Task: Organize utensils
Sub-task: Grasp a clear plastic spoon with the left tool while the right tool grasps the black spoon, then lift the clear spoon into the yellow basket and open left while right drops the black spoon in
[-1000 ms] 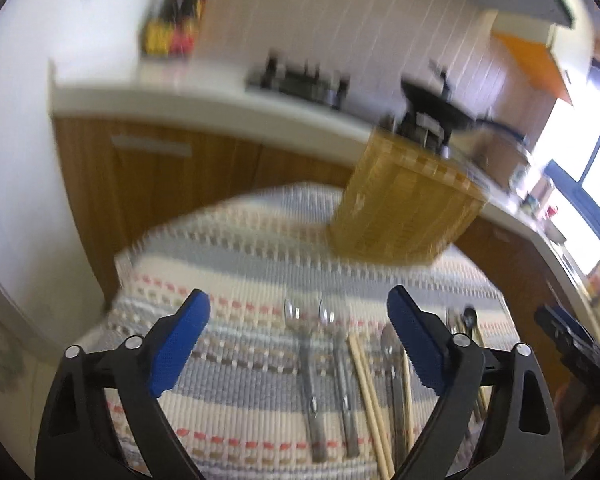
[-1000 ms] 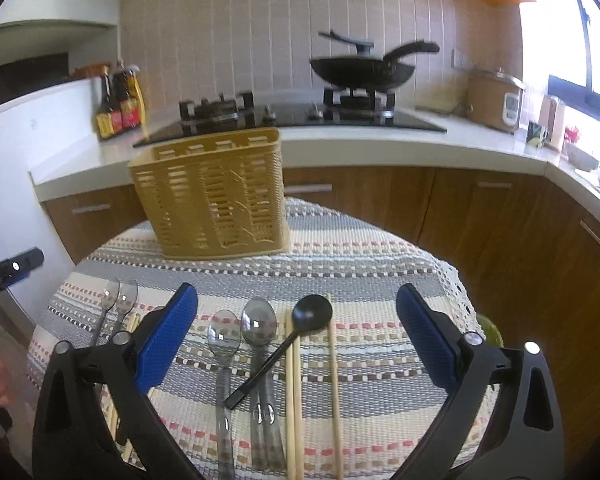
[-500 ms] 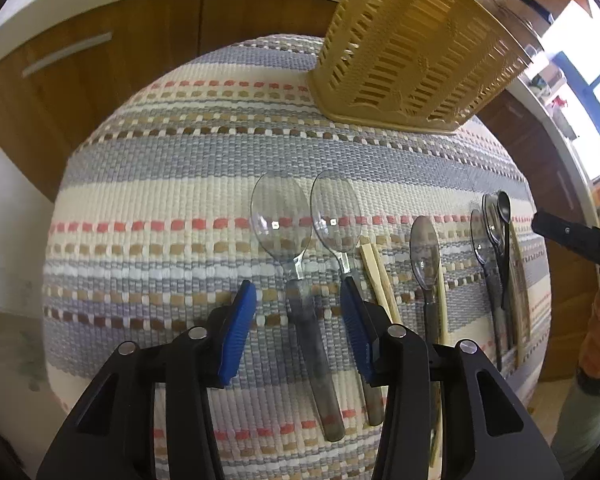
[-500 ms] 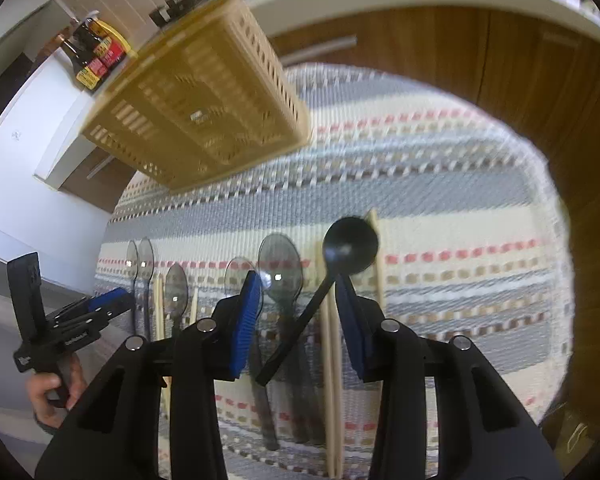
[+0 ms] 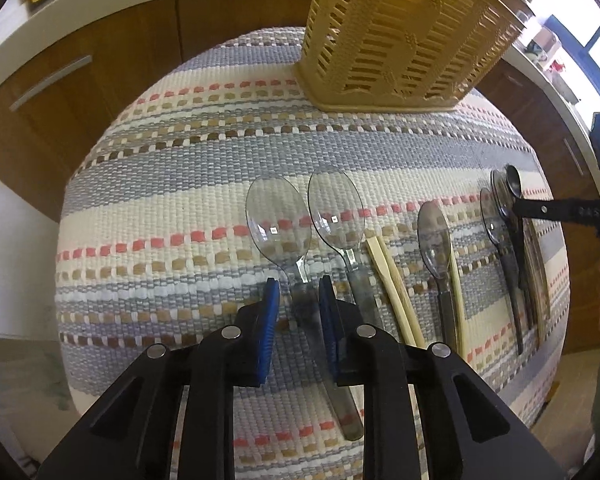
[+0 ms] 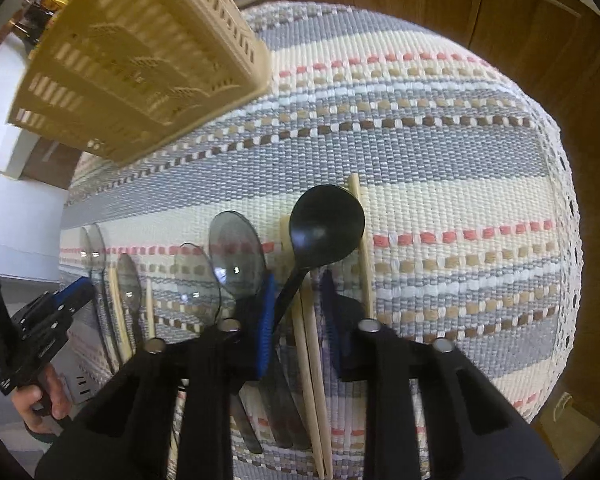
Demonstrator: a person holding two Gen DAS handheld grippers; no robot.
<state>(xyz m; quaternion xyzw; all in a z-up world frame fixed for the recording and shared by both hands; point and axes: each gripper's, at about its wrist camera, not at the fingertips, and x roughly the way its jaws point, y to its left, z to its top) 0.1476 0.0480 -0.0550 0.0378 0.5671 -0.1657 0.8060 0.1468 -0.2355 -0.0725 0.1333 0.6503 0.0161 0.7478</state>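
Clear plastic spoon with a smoky handle [image 5: 300, 264] lies on the striped woven cloth [image 5: 172, 184] over the surface, its handle between the blue pads of the left gripper [image 5: 298, 322], jaws narrowed but not visibly clamping. Nearby the right gripper [image 6: 296, 316] likewise straddles the round black plastic spoon [image 6: 324, 232] beside wooden chopsticks [image 6: 310, 364]. Behind stands a yellow slatted basket [image 5: 404, 36].

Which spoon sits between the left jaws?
The leftmost clear spoon, the end one in the row. Its handle runs between the left gripper jaws; the clear spoon beside it lies outside them.
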